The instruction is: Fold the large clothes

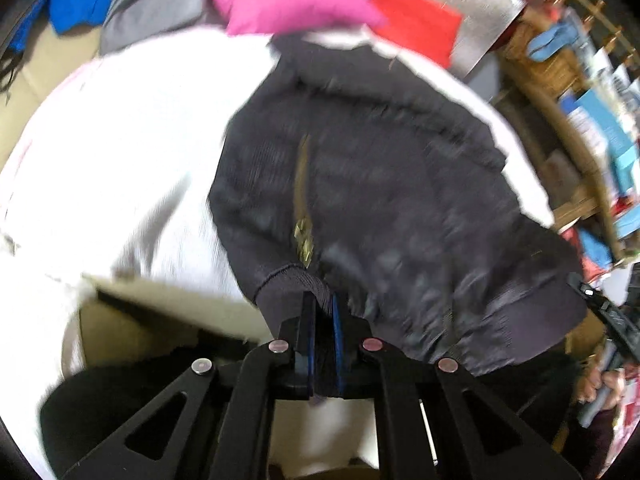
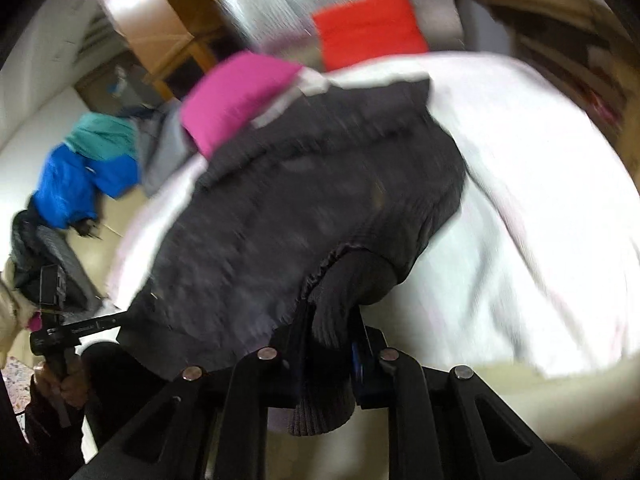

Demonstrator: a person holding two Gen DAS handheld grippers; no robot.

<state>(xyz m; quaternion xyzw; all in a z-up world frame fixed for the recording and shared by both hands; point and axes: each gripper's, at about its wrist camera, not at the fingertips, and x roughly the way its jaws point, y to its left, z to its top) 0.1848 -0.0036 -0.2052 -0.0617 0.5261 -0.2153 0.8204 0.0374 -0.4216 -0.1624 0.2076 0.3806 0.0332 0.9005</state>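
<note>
Both of my tools look like the same build: matte black linkage arms with long triangular cutouts, and four round silver pivot pins in a row across each. The left tool (image 1: 322,312) has flat black fingers (image 1: 307,320) with blue pads on the inner faces. The right tool (image 2: 332,344) shows a bit of the same blue. Each hand (image 2: 70,384) grips a black handle, and the sleeve looks dark, though it's blurry.

Motion-blurred jacket (image 1: 380,184) (zipper indistinct)
</note>
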